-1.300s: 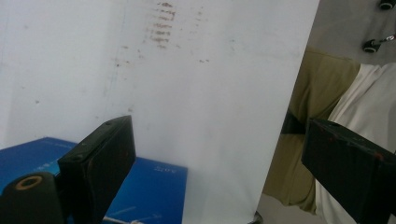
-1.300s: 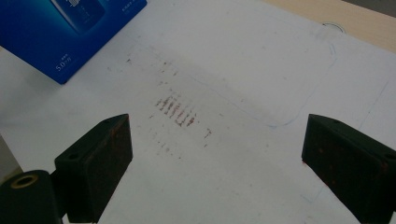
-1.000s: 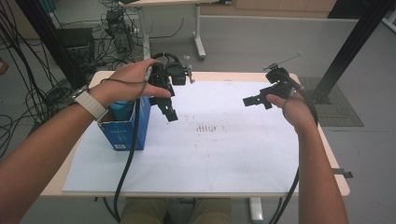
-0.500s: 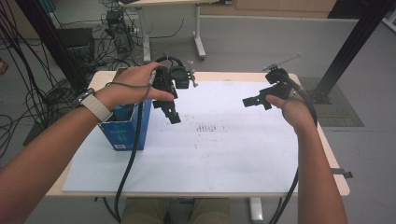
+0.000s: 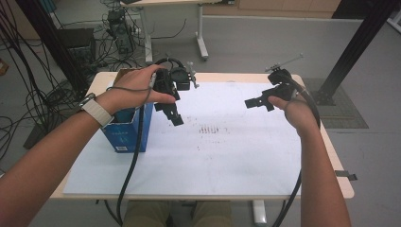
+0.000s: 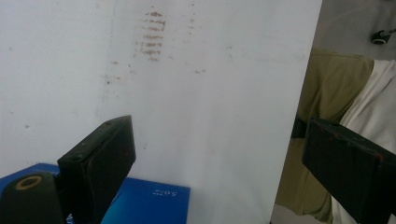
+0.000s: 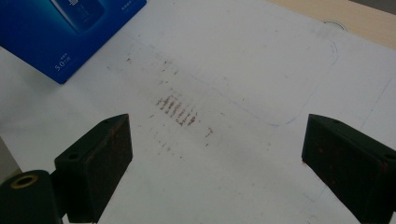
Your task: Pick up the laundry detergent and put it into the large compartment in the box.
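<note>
The fingers (image 6: pixel 98 163) of the left gripper (image 5: pixel 171 109) stand spread with nothing between them, just beside and a little above the blue carton (image 5: pixel 127 130), which stands upright at the left edge of the white sheet (image 5: pixel 227 156) on the worktop (image 5: pixel 338 161). The right gripper (image 5: pixel 257 101) hovers well apart, its fingers (image 7: pixel 95 165) also spread and empty. The carton looks like light, stiff cardboard with smooth printed faces; a pinch across its two narrower walls near the open top seems the safest hold, gently, lest it dent or tip.
</note>
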The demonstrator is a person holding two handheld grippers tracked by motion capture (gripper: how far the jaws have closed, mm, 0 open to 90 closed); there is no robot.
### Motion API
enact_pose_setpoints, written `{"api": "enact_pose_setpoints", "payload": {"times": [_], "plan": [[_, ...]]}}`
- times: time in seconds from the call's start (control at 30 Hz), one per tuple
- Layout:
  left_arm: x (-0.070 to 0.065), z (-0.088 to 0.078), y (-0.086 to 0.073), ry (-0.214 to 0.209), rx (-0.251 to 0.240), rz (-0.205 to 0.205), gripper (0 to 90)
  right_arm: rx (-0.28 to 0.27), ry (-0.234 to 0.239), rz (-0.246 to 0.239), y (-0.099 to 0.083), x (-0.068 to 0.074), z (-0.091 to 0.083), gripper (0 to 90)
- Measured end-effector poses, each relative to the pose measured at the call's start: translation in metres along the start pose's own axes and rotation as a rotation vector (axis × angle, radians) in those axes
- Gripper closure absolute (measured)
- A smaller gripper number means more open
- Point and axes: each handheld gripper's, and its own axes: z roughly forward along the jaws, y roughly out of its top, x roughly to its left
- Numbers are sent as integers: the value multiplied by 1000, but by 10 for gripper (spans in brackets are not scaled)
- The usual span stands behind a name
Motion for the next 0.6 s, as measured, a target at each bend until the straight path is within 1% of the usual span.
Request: {"api": "enact_pose_setpoints", "payload": {"times": [0.03,0.1,0.17,0.2,0.3,0.33,0.6], "plan": [[0,0,1,0,3,5,102,-1,1,0,-1,0,0,85],[0,1,-1,0,-8,-1,102,-2,1,0,-1,-1,0,85],[1,1,0,-1,-6,4,102,-3,2,4,-3,-2,0,85],[1,2,0,-1,-10,-1,102,-3,2,4,-3,-2,0,85],[2,2,1,2,-7,2,102,-2,1,10,-4,-3,1,85],[2,3,0,1,-14,-3,102,-1,1,10,-5,-3,1,85],[2,3,1,1,-12,-5,101,-2,-2,11,-5,-4,-1,85]]}}
